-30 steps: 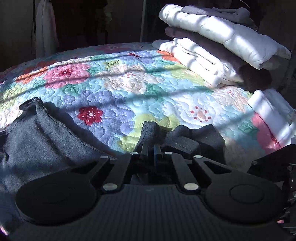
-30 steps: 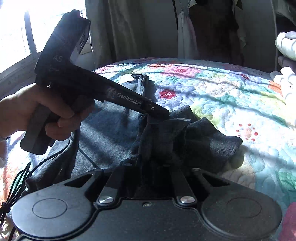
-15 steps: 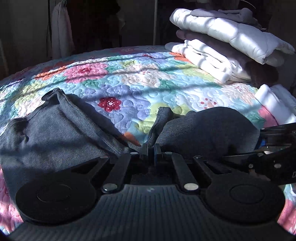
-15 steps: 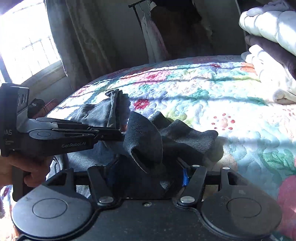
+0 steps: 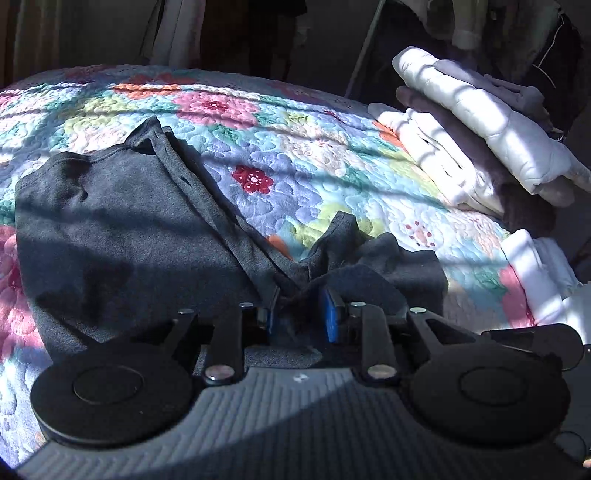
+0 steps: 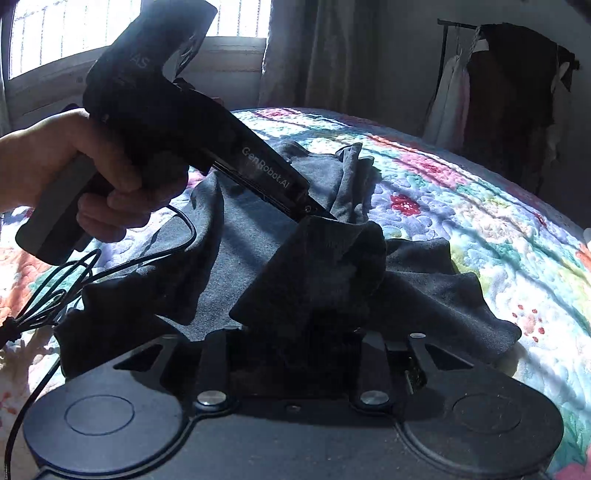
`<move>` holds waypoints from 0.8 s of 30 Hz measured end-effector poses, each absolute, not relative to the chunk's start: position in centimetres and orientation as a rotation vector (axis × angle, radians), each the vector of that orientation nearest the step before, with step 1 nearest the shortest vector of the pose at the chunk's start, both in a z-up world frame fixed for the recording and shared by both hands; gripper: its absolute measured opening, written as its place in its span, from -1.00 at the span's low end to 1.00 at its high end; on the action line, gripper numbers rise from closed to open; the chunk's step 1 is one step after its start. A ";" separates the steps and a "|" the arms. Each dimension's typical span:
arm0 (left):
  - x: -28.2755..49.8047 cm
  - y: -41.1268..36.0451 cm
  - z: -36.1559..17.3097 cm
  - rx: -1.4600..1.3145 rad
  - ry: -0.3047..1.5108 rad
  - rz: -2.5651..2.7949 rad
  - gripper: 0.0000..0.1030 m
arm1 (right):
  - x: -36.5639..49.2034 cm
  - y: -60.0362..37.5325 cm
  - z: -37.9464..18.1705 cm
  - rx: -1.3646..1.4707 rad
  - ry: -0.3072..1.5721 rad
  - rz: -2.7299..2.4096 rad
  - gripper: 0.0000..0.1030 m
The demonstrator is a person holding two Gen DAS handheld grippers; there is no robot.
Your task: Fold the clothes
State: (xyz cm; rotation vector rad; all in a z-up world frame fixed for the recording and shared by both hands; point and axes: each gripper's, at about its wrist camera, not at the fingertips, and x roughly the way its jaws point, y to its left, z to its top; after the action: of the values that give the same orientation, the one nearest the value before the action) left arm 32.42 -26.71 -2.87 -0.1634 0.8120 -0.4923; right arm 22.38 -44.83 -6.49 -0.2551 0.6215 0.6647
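A dark grey garment point(image 5: 122, 229) lies spread on the floral quilt point(image 5: 280, 147), with a bunched sleeve part to the right point(image 5: 399, 266). My left gripper point(image 5: 301, 314) stands open, its blue pads either side of a fold of the fabric. In the right wrist view the garment point(image 6: 258, 236) drapes over my right gripper point(image 6: 295, 354), hiding its fingers, which stand apart. The left gripper point(image 6: 314, 212) shows there as a black tool held by a hand, its tip at the raised fold.
A stack of folded white and grey clothes point(image 5: 476, 144) sits at the bed's right side, with white folded cloth point(image 5: 539, 273) below it. Cables point(image 6: 55, 295) hang at left. A window point(image 6: 55, 33) and a clothes rack point(image 6: 509, 96) stand beyond the bed.
My left gripper has opened from shut on the fabric. The right gripper has swung left, and the garment fold now lies heaped over it.
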 end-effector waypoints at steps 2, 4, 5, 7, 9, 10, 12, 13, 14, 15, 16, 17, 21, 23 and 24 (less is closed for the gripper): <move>32.3 -26.5 -2.3 -0.220 0.832 -0.499 -0.20 | 22.1 -44.6 -6.3 -0.259 0.613 0.679 -0.27; 32.3 -26.4 -1.9 -0.276 0.854 -0.523 -0.08 | 21.8 -44.2 -6.1 -0.275 0.601 0.691 -0.27; 32.3 -26.5 -1.8 -0.293 0.862 -0.542 0.01 | 21.7 -43.9 -6.2 -0.281 0.602 0.696 -0.27; 32.3 -27.1 -1.9 -0.296 0.881 -0.561 0.27 | 21.7 -43.4 -6.4 -0.307 0.607 0.694 -0.27; 32.2 -27.8 -2.4 -0.254 0.892 -0.534 0.50 | 21.7 -43.0 -6.7 -0.335 0.608 0.694 -0.26; 32.2 -27.9 -2.7 -0.242 0.896 -0.519 0.51 | 21.6 -42.9 -6.7 -0.343 0.606 0.696 -0.26; 32.1 -27.1 -3.0 -0.251 0.897 -0.479 0.48 | 21.5 -43.0 -6.6 -0.341 0.599 0.705 -0.27; 32.0 -26.7 -3.2 -0.256 0.897 -0.460 0.44 | 21.4 -43.2 -6.5 -0.335 0.598 0.710 -0.27; 32.0 -26.3 -3.4 -0.260 0.898 -0.440 0.18 | 21.3 -43.3 -6.4 -0.331 0.600 0.714 -0.27; 31.9 -25.9 -3.5 -0.265 0.898 -0.420 -0.10 | 21.3 -43.3 -6.3 -0.331 0.601 0.716 -0.27; 31.8 -25.5 -3.7 -0.270 0.898 -0.401 -0.23 | 21.1 -43.3 -6.1 -0.338 0.599 0.716 -0.27; 31.8 -25.1 -3.9 -0.274 0.898 -0.381 -0.45 | 20.9 -43.4 -6.0 -0.345 0.597 0.715 -0.27; 31.5 -23.6 -4.5 -0.294 0.896 -0.310 -0.47 | 20.7 -43.8 -5.9 -0.372 0.599 0.686 -0.23; 31.3 -23.4 -4.7 -0.308 0.892 -0.321 -0.47 | 21.0 -44.0 -5.9 -0.364 0.601 0.668 -0.21; 31.3 -23.4 -4.7 -0.313 0.894 -0.331 -0.47 | 21.1 -44.1 -5.9 -0.357 0.603 0.675 -0.21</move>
State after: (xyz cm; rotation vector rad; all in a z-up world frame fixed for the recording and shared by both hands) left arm 31.25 -23.44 -4.74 -0.3129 0.8940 -0.3309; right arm 21.08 -44.10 -5.94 -0.3569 0.6028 0.6747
